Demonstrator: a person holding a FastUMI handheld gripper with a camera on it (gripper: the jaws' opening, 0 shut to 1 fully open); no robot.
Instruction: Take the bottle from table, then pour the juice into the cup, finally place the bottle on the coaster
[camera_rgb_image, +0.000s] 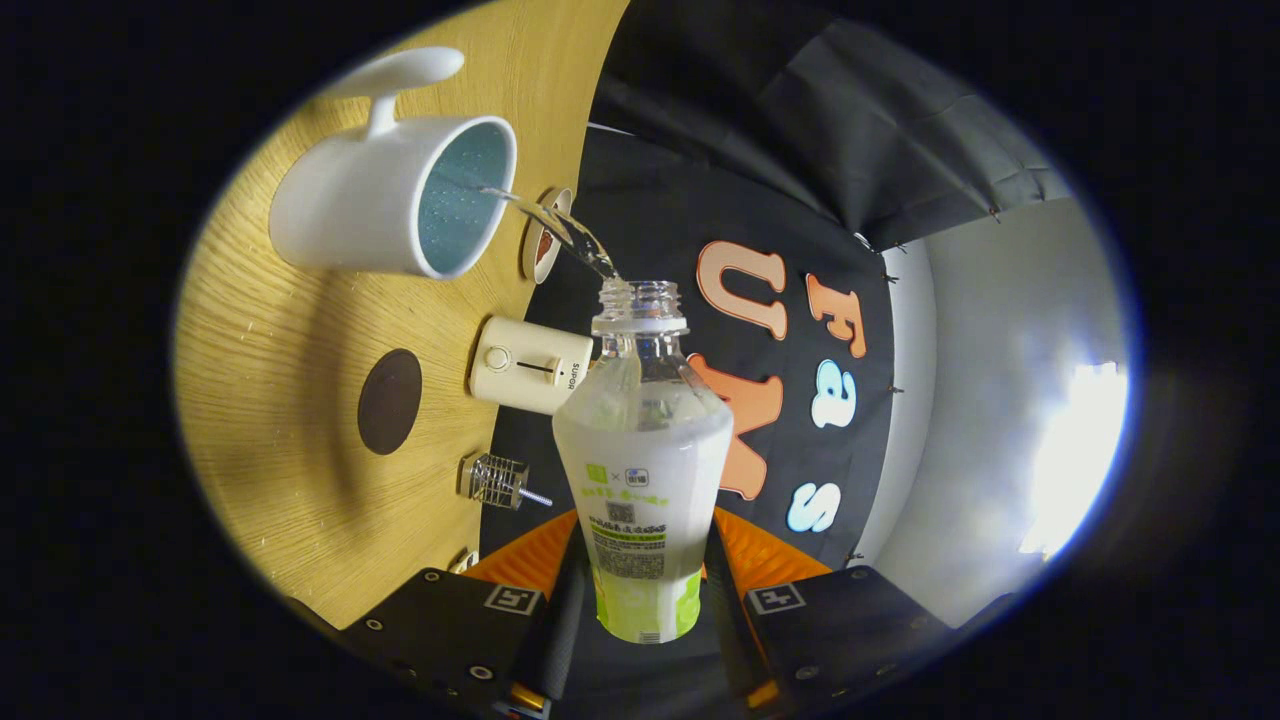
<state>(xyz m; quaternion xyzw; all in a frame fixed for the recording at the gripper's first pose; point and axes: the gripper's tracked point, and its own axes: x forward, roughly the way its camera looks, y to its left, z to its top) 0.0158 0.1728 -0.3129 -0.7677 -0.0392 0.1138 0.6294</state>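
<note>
Clear plastic, frosted by the pale cloudy juice inside, makes up the bottle (642, 470), which sits clamped between the jaws of the gripper (640, 590), both fingers pressing on its lower body. A white and green label wraps that lower part; its printing is too small to read. The cap is off, and the threaded neck points away from the jaws, with the view rolled so the wooden table (290, 420) stands on the left. A thin stream of juice (560, 230) runs from the mouth into the white cup (390, 200) beyond the jaws, whose blue-green speckled inside holds some liquid. Left of the bottle's shoulder stands a small cream appliance (530, 365) with a dial. Nearer the jaws is a small wire object (497, 480), and a dark round coaster (389, 401) lies on the table beyond it.
</note>
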